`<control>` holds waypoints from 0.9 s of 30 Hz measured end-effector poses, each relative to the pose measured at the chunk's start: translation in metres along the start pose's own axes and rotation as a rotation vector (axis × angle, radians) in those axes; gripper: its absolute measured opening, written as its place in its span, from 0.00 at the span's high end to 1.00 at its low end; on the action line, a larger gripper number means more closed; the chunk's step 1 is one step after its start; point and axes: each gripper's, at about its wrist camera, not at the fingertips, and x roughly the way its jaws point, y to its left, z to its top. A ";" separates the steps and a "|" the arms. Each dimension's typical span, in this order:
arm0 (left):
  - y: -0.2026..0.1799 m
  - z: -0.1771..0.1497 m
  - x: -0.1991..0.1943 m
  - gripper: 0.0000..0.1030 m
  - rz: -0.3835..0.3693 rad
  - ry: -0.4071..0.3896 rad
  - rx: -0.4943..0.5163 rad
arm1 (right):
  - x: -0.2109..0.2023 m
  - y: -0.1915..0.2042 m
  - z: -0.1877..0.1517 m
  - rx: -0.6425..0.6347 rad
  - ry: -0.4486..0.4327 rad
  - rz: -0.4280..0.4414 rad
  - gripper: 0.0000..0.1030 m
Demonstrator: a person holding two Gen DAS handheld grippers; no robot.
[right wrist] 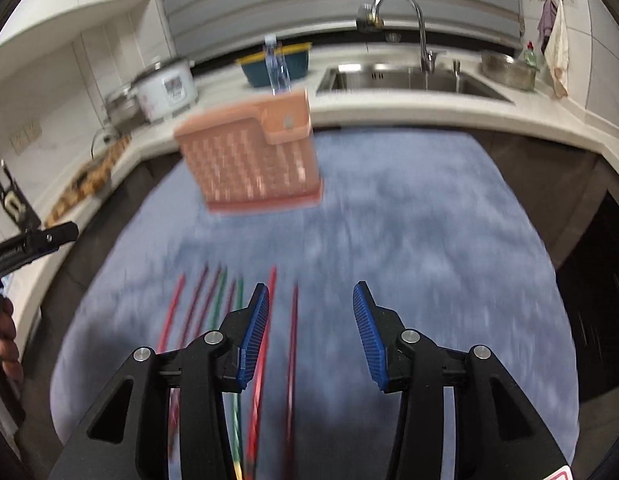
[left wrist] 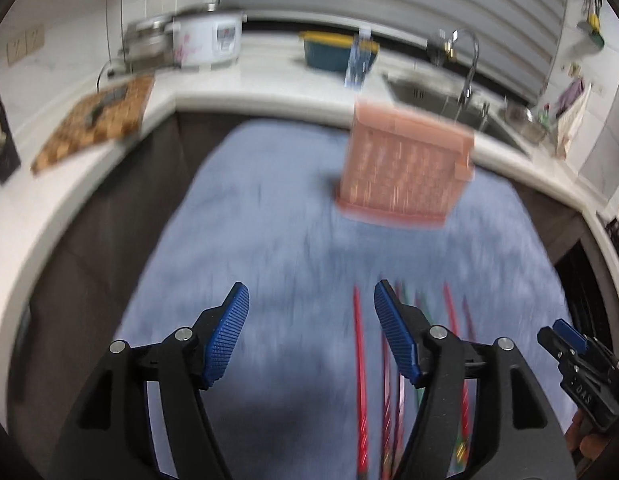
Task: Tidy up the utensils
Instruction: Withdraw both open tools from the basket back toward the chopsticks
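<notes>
Both views motion-blurred. Left gripper: jaws apart, nothing between the pads, only blue cloth under the gap. Right gripper: jaws apart too, gap empty; one red stick runs just beside its left pad.

Chopsticks, red and green, lie roughly parallel on the cloth at the near edge. In the left wrist view they sit to the right of the gap and partly behind the right finger; in the right wrist view they sit to the left, partly behind the left finger. So they lie between the two grippers.

Pink perforated utensil holder stands upright on the cloth farther back, well apart from the chopsticks.

Left view only: full chequered cutting board on the bench, right gripper's tip at the lower right edge. Right view only: sink seen clearly with tap and metal bowl; left gripper's body at the left edge with a person's hand below it. Rice cooker and teal bin show in both.
</notes>
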 end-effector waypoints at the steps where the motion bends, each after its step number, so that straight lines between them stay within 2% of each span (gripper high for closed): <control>1: 0.000 -0.016 0.002 0.40 0.006 0.024 0.001 | -0.003 0.002 -0.018 -0.021 0.019 -0.022 0.58; 4: -0.002 -0.053 0.003 0.40 -0.007 0.073 0.003 | -0.006 0.009 -0.059 -0.055 0.070 -0.052 0.58; 10: -0.011 -0.106 0.000 0.39 -0.028 0.131 0.034 | -0.007 0.015 -0.107 -0.052 0.131 -0.042 0.58; 19: -0.021 -0.147 0.002 0.39 -0.042 0.196 0.093 | -0.002 0.019 -0.117 -0.058 0.132 -0.045 0.61; 27: -0.022 -0.153 0.013 0.39 -0.048 0.228 0.093 | 0.001 0.020 -0.118 -0.071 0.135 -0.054 0.61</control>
